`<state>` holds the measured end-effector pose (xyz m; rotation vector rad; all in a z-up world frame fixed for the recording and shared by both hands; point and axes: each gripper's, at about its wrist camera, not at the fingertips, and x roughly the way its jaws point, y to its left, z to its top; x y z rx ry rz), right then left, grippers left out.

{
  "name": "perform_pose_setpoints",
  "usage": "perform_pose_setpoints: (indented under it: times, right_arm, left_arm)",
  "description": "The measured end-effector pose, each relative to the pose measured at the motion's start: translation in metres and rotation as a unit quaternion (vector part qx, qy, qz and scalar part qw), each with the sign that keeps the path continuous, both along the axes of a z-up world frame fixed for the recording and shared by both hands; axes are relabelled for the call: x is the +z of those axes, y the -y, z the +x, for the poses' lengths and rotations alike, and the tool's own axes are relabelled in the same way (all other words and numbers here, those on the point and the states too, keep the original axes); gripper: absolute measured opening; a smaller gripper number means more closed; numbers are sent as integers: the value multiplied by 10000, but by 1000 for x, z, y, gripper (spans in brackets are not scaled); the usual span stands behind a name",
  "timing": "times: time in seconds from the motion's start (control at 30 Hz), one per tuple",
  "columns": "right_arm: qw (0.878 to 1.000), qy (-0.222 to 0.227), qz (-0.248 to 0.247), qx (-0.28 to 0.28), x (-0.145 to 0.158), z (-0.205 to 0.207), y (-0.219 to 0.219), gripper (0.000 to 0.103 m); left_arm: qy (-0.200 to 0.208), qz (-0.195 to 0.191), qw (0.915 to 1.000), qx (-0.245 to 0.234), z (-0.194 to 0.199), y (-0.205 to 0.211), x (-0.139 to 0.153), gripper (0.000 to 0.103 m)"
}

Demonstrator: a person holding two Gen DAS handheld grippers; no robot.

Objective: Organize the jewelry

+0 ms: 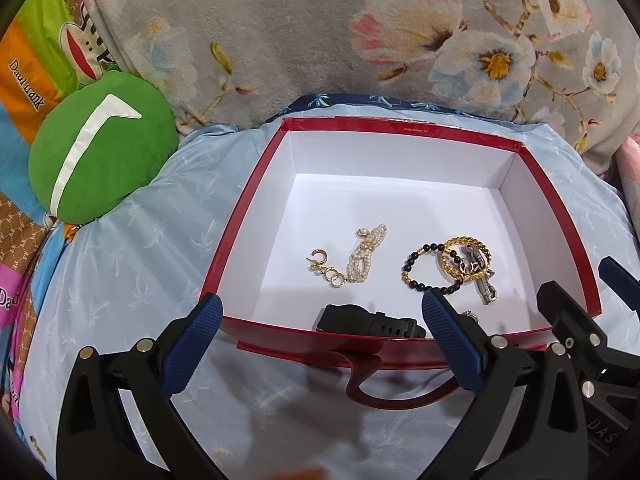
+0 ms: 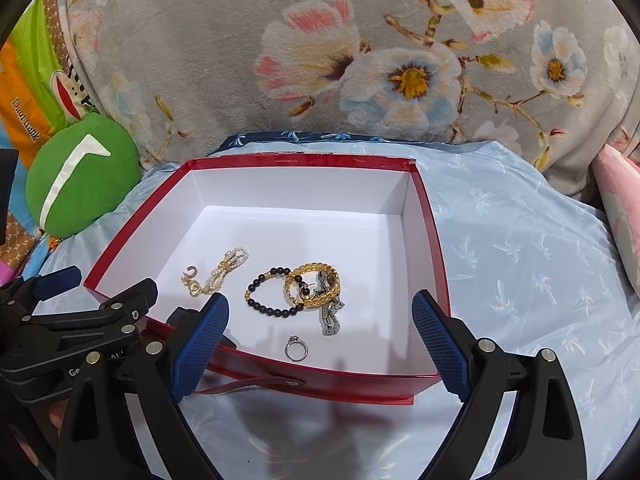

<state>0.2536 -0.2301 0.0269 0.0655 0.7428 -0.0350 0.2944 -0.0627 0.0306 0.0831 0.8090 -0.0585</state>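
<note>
A red box (image 1: 404,125) (image 2: 304,160) with a white inside lies open on the light blue cloth. Inside lie gold earrings (image 1: 326,268) (image 2: 191,278), a pearl bracelet (image 1: 366,254) (image 2: 226,266), a black bead bracelet (image 1: 424,270) (image 2: 272,292), a gold chain bracelet (image 1: 466,256) (image 2: 314,286), a silver link piece (image 1: 486,286) (image 2: 331,318) and a black watch (image 1: 368,320). A silver ring (image 2: 296,348) rests near the front wall. My left gripper (image 1: 320,340) hangs open over the box's near edge. My right gripper (image 2: 320,344) is open too, with nothing between its fingers.
A green round cushion (image 1: 100,148) (image 2: 78,176) sits left of the box. A grey floral blanket (image 1: 320,28) (image 2: 320,40) rises behind it. The light blue cloth (image 2: 520,260) spreads to the right, with a pink pillow (image 2: 620,216) at the far right edge.
</note>
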Motion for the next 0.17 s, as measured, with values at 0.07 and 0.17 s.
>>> perform_pose_setpoints:
  times: [0.07,0.17]
  right_arm:
    - [10000,2,-1,4,0,1,1,91]
    - [10000,1,-21,-16,1,1,2,91]
  left_arm:
    - [-25,-20,10000,-10,1,0,0,98]
    - [-54,-43,10000,-1,2,0,0,98]
